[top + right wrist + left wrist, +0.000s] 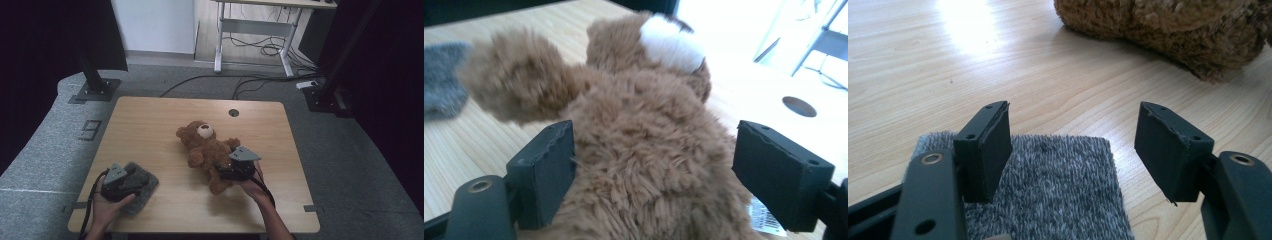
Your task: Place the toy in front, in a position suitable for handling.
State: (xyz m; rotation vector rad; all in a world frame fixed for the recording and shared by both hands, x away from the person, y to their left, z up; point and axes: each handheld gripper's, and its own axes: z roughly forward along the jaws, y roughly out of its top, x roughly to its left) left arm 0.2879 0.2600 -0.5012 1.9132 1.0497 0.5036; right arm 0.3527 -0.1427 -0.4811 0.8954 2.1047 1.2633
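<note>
A brown teddy bear (205, 145) with a white muzzle lies on its back in the middle of the wooden table (150, 120). My right gripper (224, 169) reaches over the bear's lower body from the near right. In the right gripper view its jaws (654, 160) stand wide on either side of the bear's furry body (644, 115); the left pad brushes the fur and the right pad stands just off it. At the near left, my left gripper (136, 181) rests open over a grey fuzzy cloth (145, 187). Nothing lies between its pads (1073, 150), and the cloth (1058, 190) is flat beneath them.
A round cable hole (233, 112) sits near the table's far edge. A white label (766, 220) hangs from the bear by the right jaw. The bear's leg (1168, 30) lies ahead of the left gripper. Black stands, a desk frame (250, 30) and floor cables lie beyond the table.
</note>
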